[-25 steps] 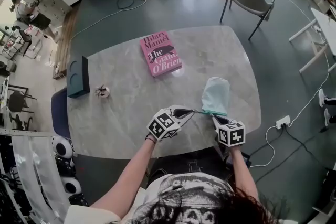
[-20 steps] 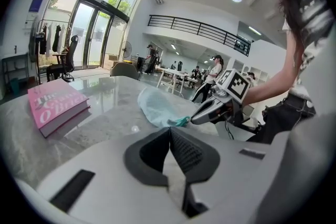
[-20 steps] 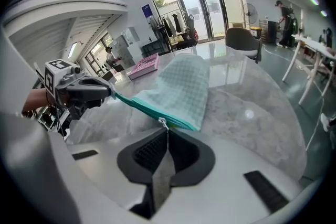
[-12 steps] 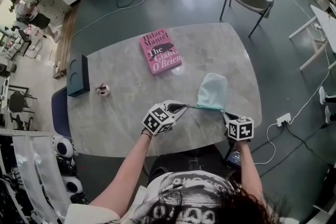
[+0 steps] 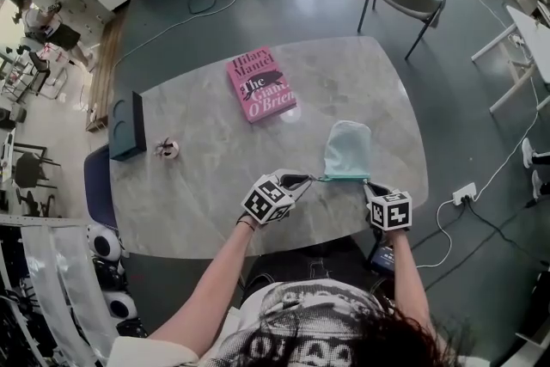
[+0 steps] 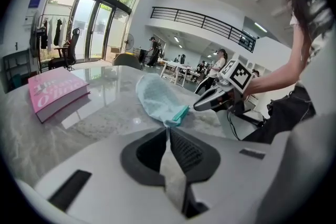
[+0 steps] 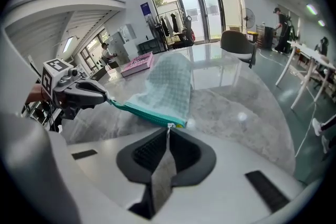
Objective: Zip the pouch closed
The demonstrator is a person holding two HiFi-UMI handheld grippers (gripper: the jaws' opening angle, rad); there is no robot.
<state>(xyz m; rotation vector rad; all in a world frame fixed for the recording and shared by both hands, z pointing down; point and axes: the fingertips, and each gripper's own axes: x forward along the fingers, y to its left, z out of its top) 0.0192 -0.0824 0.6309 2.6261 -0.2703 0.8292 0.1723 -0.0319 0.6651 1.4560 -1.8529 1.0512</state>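
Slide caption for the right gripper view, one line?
Right gripper shut on the zipper pull of a pale blue pouch on the marble table, left gripper pinching the zipper's far end.

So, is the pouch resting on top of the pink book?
No, the pouch lies on the table well apart from the pink book.

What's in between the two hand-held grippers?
The teal zipper edge of the pouch, stretched from left hand-held gripper to right hand-held gripper, in the head view.

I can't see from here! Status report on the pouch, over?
Left gripper shut on end of light-blue fabric pouch. Right gripper shut on its metal zipper pull, teal zipper stretched taut between them. Pink rectangular book well clear.
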